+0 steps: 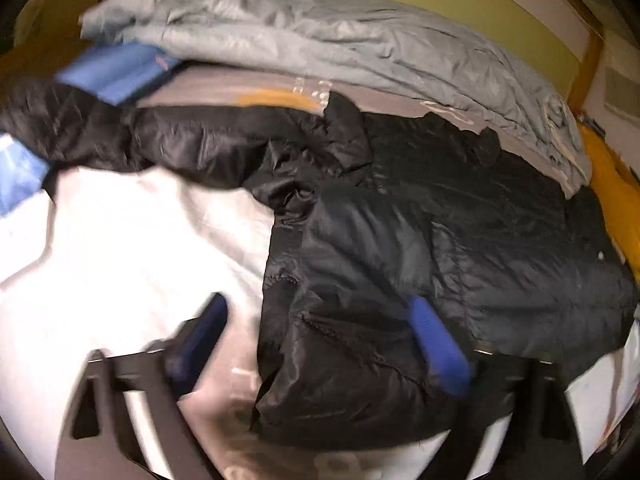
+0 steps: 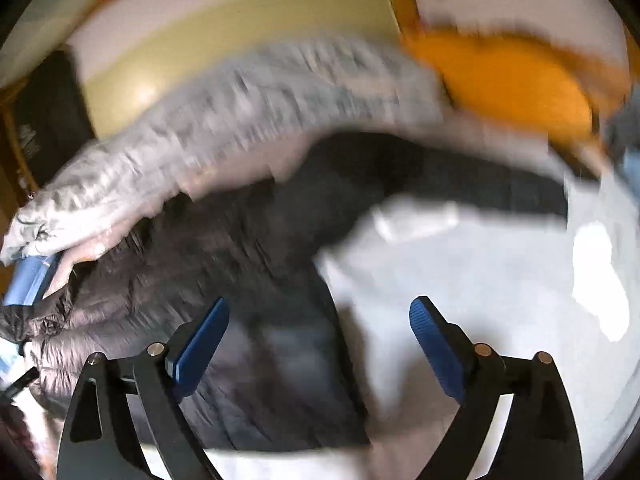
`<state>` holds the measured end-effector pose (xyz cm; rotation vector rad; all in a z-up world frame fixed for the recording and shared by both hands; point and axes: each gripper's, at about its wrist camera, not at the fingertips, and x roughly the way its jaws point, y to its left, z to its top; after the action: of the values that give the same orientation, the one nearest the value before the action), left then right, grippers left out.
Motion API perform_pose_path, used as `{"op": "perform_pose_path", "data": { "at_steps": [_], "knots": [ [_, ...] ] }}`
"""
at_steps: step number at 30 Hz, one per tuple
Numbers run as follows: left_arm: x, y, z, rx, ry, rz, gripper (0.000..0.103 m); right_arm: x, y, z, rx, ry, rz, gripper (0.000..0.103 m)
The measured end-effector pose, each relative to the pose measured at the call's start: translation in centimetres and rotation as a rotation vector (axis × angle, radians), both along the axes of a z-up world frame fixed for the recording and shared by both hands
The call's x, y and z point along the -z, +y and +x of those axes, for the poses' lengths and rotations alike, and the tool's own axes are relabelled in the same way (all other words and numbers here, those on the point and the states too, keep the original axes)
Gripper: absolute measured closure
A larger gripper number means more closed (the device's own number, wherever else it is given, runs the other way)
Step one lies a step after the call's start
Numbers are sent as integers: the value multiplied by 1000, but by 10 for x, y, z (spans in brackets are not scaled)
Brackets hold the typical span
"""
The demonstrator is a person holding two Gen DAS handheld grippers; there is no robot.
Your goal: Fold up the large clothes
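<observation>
A black puffer jacket (image 1: 400, 240) lies spread on a white sheet (image 1: 120, 248), its folded edge running up between the blue pads of the left claw (image 1: 320, 320), which stands spread and pinches nothing. The right claw (image 2: 320, 320), seen through heavy motion blur, is likewise spread wide and empty, the jacket (image 2: 200, 264) lying ahead and to its left, bare sheet (image 2: 480, 272) under its right pad. Beyond both claws, a grey quilt (image 1: 320, 40) is heaped along the far side, with a blue cloth (image 1: 116, 72) tucked beneath its left end. The step in hand appears to be taking a fresh hold for the next fold. Done well, each claw would likely close on a full thickness of the slippery shell near an edge or corner, both layers caught together, and the two would lift evenly so the padding does not slide or bunch.
</observation>
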<state>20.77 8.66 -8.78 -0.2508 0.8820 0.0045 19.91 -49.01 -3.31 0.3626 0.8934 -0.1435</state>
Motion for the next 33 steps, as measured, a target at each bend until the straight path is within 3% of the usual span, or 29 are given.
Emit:
{"op": "perform_pose_path", "data": {
  "at_steps": [1, 2, 3, 4, 5, 7, 8, 11, 14, 18, 20, 23, 26, 27, 28, 30, 31, 32, 33],
  "knots": [
    [2, 1, 1, 20, 1, -63, 53, 10, -6, -1, -16, 12, 71, 17],
    [3, 1, 1, 34, -5, -108, 58, 15, -9, 0, -26, 23, 104, 22],
    [1, 0, 0, 28, -15, -98, 68, 16, -11, -1, -45, 18, 134, 24],
    [-2, -2, -3, 23, -30, -59, 86, 15, -11, -4, -79, -16, 167, 24],
    [-6, -4, -6, 31, -51, -31, 92, 13, -9, -5, -122, -48, 199, 28],
    [-13, -6, -12, 30, -92, -24, 96, 11, -5, -3, -163, -68, 202, 91],
    [-16, -5, -15, 20, -107, -19, 96, 10, 1, 1, -167, -66, 166, 100],
    [-26, -3, -22, -23, -149, -18, 97, -4, 20, 10, -183, -131, 50, 100],
    [-29, -3, -19, -52, -153, 3, 96, -23, 32, 19, -164, -189, 5, 100],
    [-11, -4, -4, -56, -58, 66, 93, -9, 51, 49, -153, -82, -78, 100],
    [-1, -6, 2, -46, -22, 100, 90, 15, 56, 65, -163, 5, -105, 100],
    [6, -7, 5, -36, -7, 148, 75, 32, 56, 68, -169, 38, -111, 100],
    [0, -13, -2, -24, -52, 216, 67, 27, 54, 60, -165, -1, -133, 97],
    [-4, -14, -5, -27, -64, 217, 54, 22, 52, 55, -157, -19, -135, 92],
    [-8, -14, -9, -39, -78, 204, 34, 18, 50, 50, -149, -31, -129, 90],
    [-20, -12, -15, -60, -117, 164, 18, 10, 45, 39, -163, -53, -65, 87],
    [-25, -11, -17, -65, -137, 139, 18, 7, 40, 33, -165, -62, -27, 85],
    [-29, -11, -19, -65, -144, 113, 18, 6, 37, 28, -156, -68, -6, 76],
    [-30, -11, -21, -65, -142, 79, 14, 4, 34, 25, -147, -73, 4, 58]
  ]
}}
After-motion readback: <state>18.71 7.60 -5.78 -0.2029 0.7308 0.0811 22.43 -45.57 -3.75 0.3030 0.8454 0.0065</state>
